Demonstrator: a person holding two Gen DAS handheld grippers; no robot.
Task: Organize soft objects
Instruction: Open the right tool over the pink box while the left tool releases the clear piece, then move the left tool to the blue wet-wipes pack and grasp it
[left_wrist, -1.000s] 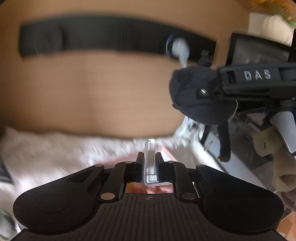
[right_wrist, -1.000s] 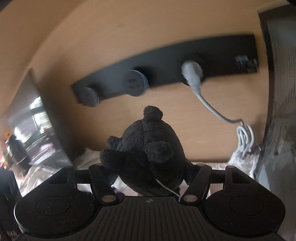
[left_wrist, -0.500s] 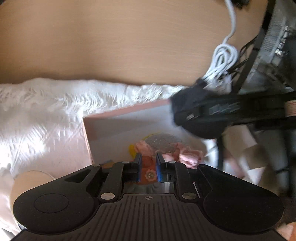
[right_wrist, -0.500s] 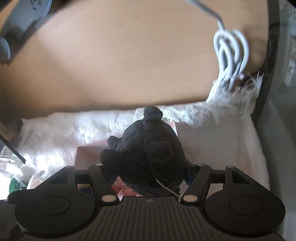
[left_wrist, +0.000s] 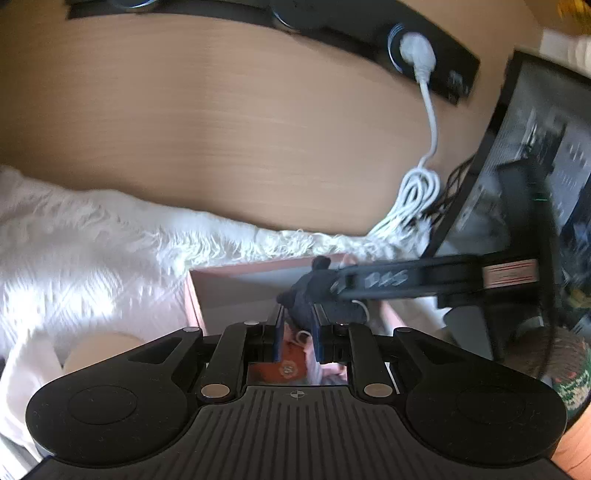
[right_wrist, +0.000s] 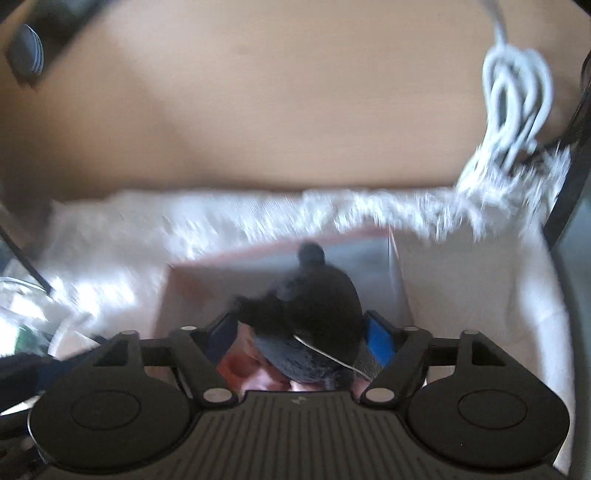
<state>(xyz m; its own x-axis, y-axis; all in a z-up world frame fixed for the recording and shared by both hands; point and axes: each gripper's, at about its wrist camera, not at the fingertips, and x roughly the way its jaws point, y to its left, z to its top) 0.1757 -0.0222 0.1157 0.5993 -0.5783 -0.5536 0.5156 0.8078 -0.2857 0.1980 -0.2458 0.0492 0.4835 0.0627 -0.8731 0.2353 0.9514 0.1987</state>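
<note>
My right gripper (right_wrist: 301, 332) holds a black plush toy (right_wrist: 314, 314) between its blue pads over the open pink box (right_wrist: 192, 273). The jaws look wider than before; the toy sits between them, and whether they still press it is unclear. In the left wrist view the right gripper (left_wrist: 325, 291) reaches in from the right with the plush toy (left_wrist: 306, 295) over the pink box (left_wrist: 229, 280). My left gripper (left_wrist: 297, 332) is nearly shut and empty, above an orange soft item (left_wrist: 291, 363) inside the box.
A white fluffy rug (left_wrist: 92, 251) lies under the box. A wooden wall panel (left_wrist: 240, 129) stands behind, with a black power strip (left_wrist: 436, 48) and a coiled white cable (left_wrist: 417, 192). A dark monitor (left_wrist: 535, 166) stands at right. A round beige object (left_wrist: 99, 347) lies at left.
My right gripper has lowered the black plush toy from in front of the wall down into the pink box, and its jaws have widened. My left gripper dropped toward the box, empty.
</note>
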